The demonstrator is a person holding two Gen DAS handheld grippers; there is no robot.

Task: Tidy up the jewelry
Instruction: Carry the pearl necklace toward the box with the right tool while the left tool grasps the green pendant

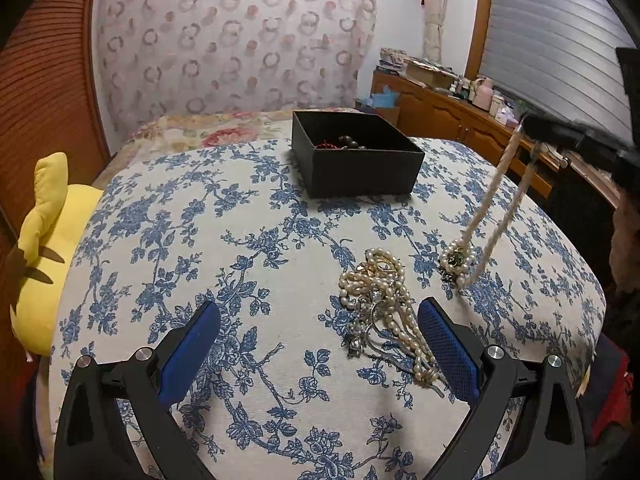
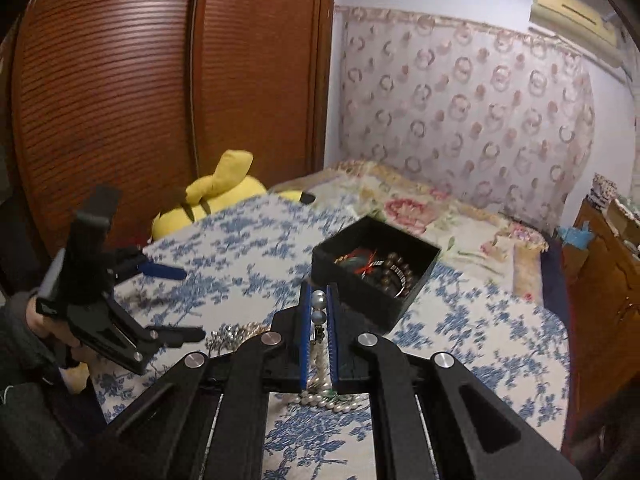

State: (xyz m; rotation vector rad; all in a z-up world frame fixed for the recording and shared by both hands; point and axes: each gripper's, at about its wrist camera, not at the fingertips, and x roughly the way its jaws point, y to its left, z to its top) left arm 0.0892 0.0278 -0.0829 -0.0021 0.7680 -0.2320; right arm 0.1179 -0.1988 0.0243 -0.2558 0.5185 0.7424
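Observation:
My right gripper (image 2: 319,292) is shut on a white pearl necklace (image 1: 494,208); it shows at the right of the left wrist view (image 1: 536,130), lifting the strand while its lower end with a dark clasp still touches the cloth. In the right wrist view the necklace's beads (image 2: 319,300) sit between the blue pads. My left gripper (image 1: 320,312) is open and low over the cloth, beside a pile of pearl strands and a silver brooch (image 1: 380,304). An open black box (image 1: 356,160) holds dark beads and a red piece (image 2: 376,268).
The blue-flowered cloth (image 1: 240,240) covers a rounded surface on a bed. A yellow plush toy (image 1: 48,240) lies at its left edge. A wooden cabinet (image 1: 460,120) with clutter stands at the right. A brown wardrobe (image 2: 120,80) is behind.

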